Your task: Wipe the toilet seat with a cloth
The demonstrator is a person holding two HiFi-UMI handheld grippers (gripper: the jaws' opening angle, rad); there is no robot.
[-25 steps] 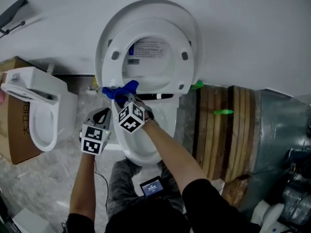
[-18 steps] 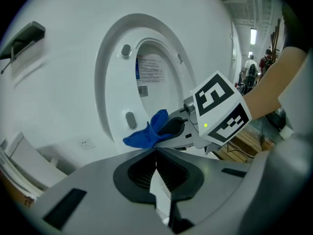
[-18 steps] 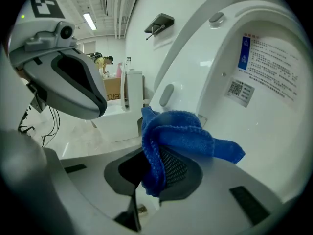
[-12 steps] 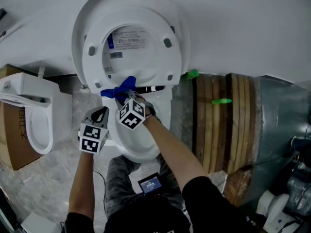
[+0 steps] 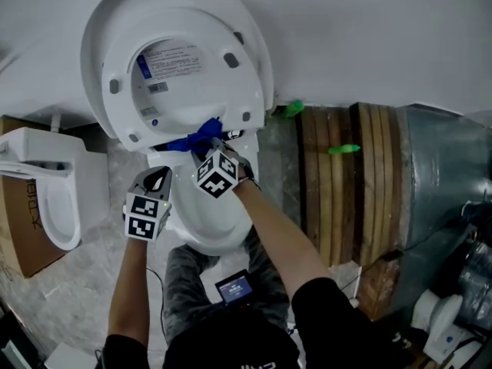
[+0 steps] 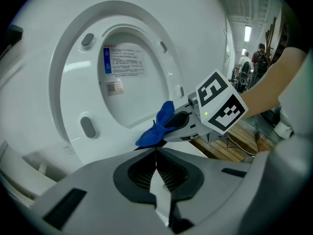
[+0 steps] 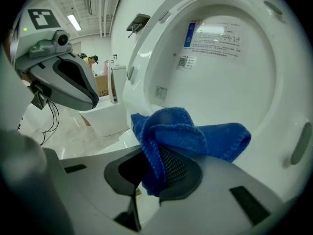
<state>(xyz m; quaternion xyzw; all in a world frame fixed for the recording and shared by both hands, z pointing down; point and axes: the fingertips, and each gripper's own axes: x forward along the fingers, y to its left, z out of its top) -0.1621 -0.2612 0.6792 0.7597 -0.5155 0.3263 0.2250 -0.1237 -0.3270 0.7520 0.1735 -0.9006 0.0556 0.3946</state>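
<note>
A white toilet has its seat (image 5: 123,121) and lid raised upright against the wall; the seat's underside (image 6: 63,82) (image 7: 288,97) faces me. My right gripper (image 5: 212,140) (image 7: 156,168) is shut on a blue cloth (image 5: 198,137) (image 7: 190,133) (image 6: 157,126), held at the lower edge of the raised seat near the hinge. The cloth lies close to the seat; I cannot tell if it touches. My left gripper (image 5: 159,177) (image 6: 156,158) is shut and holds nothing, hovering just left of the bowl rim (image 5: 231,241).
A second white toilet (image 5: 46,191) stands on the floor at the left beside a cardboard box (image 5: 15,237). Stacked wooden boards (image 5: 346,183) lean at the right, with grey wrapped bundles (image 5: 438,183) beyond. The person's legs and a small screen (image 5: 234,289) are below the bowl.
The right gripper and cloth have shifted slightly right along the seat's lower edge. The head view has swung, so the toilet sits further left and higher. The left gripper has barely moved.
</note>
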